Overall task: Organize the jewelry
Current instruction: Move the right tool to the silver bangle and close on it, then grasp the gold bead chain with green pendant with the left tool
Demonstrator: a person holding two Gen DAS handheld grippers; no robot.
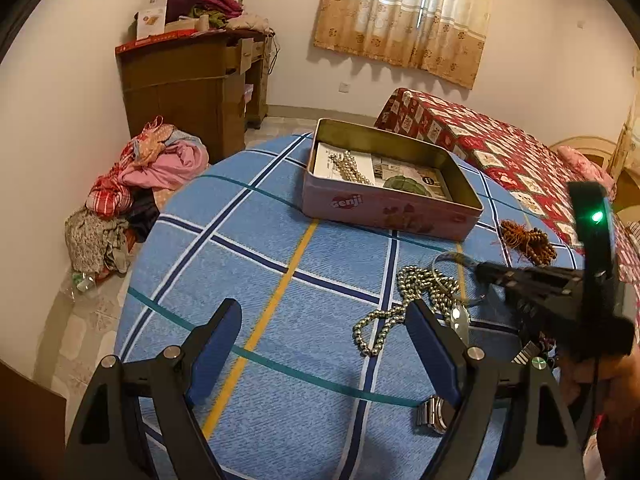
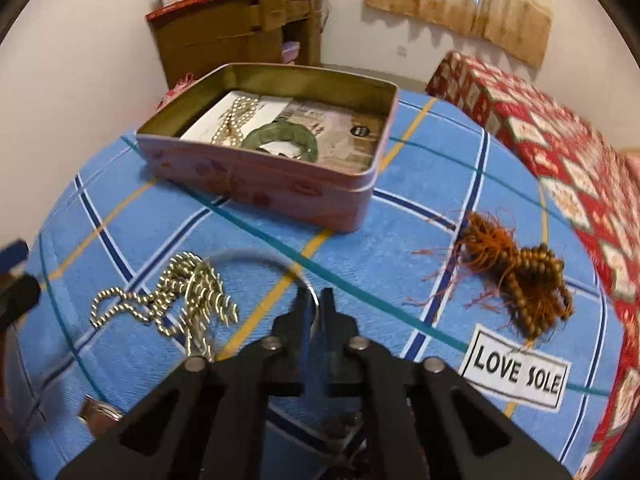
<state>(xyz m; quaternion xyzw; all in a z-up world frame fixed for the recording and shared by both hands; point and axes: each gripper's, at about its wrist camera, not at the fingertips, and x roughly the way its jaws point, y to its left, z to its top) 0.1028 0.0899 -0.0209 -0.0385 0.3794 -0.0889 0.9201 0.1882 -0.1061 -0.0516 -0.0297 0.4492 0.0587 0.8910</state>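
1. The right gripper point(image 2: 316, 304) has its jaws pinched together on the thin rim of a clear bangle point(image 2: 256, 256), which arcs forward and to the left from the fingertips, over the blue checked cloth point(image 2: 400, 184).
2. The bangle's left side overlaps a heap of silver ball chain point(image 2: 176, 296) lying on the cloth just left of the gripper.
3. The left gripper point(image 1: 324, 336) hangs with its jaws spread wide and nothing between them; the same ball chain point(image 1: 404, 304) lies at its right finger point(image 1: 432, 344), though whether they touch cannot be told.
4. A pink tin point(image 2: 280, 184), open, stands ahead of both grippers; inside lie a pearl strand point(image 2: 232, 120) and a green bangle point(image 2: 280, 140) on printed paper.
5. A brown bead string with an orange tassel point(image 2: 516, 268) lies to the right of the right gripper, well apart from the tin.
6. Only the right wrist view shows a "LOVE SOLE" label point(image 2: 516, 372) on the cloth. Only the left wrist view shows a metal watch point(image 1: 432, 416) beside its right finger, and a pile of clothes point(image 1: 132, 192) on the floor.
7. Beyond stand a wooden cabinet point(image 1: 188, 88), a curtained window point(image 1: 404, 12) and a red patterned bedspread point(image 1: 500, 148).
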